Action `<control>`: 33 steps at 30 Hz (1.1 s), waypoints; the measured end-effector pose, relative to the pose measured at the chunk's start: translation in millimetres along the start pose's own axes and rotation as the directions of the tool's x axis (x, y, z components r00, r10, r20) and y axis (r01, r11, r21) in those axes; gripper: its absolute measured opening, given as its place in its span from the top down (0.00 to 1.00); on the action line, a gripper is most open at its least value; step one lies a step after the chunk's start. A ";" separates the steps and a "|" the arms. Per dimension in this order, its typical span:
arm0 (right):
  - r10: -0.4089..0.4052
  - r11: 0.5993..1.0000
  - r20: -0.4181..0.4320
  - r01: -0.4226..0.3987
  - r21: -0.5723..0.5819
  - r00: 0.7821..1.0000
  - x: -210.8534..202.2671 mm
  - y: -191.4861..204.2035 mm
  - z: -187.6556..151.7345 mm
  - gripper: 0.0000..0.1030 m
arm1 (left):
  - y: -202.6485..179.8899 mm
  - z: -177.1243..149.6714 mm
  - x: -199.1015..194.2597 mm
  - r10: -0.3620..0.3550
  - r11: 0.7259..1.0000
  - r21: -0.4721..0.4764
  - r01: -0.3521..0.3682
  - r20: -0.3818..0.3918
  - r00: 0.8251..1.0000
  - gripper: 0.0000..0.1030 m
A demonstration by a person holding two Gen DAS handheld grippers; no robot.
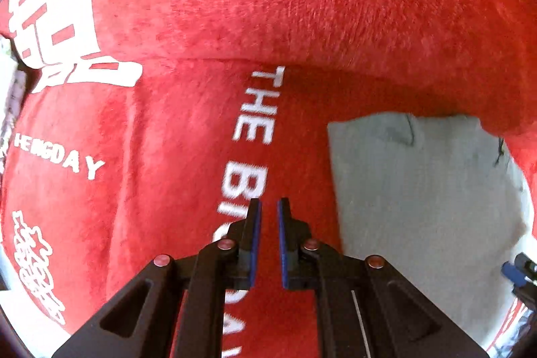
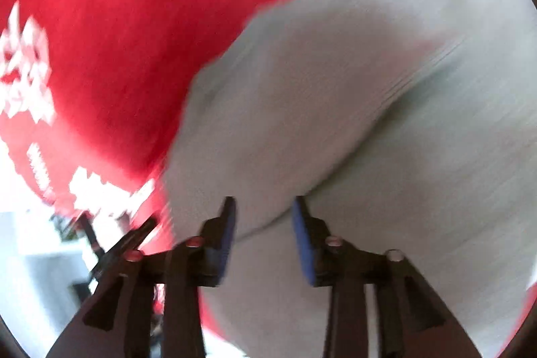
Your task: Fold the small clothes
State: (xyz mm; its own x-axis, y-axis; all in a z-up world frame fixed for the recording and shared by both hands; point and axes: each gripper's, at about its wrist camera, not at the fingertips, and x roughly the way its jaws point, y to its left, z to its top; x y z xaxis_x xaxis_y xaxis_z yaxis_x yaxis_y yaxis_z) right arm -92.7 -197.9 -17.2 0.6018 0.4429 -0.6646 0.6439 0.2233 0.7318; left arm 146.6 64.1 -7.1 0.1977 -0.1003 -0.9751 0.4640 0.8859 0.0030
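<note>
A red plush cloth (image 1: pixel 302 5) with white lettering covers the whole work surface, and the grey garment (image 1: pixel 423 197) lies on it to the right, one edge tucked under a red fold. The left gripper (image 1: pixel 269 207) is clenched with nothing between its pads, over the lettering beside the garment. The right gripper (image 2: pixel 263 207) stands released over the bunched grey garment (image 2: pixel 352 109), pads apart from the fabric. The blurred right view suggests haste: a grab now could catch several layers, or the red cloth, and spoil the fold.
</note>
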 end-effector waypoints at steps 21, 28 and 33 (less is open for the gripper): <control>0.057 0.998 -0.123 -0.052 0.044 0.991 163.2 61.8 -55.4 0.91 | 5.8 -44.0 -16.3 0.025 0.998 0.051 -0.027 0.032 0.999 0.00; -0.221 0.974 0.182 0.226 -0.006 0.958 20.1 21.0 -7.0 0.58 | -37.8 -42.8 -10.3 -0.026 0.995 0.092 0.023 0.035 0.999 0.00; -0.287 0.942 0.288 0.214 0.260 0.914 -39.3 -44.5 35.1 0.58 | -60.5 -41.6 -6.4 -0.022 0.993 0.116 0.018 0.031 0.999 0.00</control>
State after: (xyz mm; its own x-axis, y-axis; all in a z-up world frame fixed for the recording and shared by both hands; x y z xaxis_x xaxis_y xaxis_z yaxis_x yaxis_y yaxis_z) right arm -128.4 -255.7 -28.9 0.5007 0.0907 -0.8608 0.8580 0.0796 0.5075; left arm 81.3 30.0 -10.2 0.2139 -0.1334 -0.9677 0.5648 0.8252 0.0111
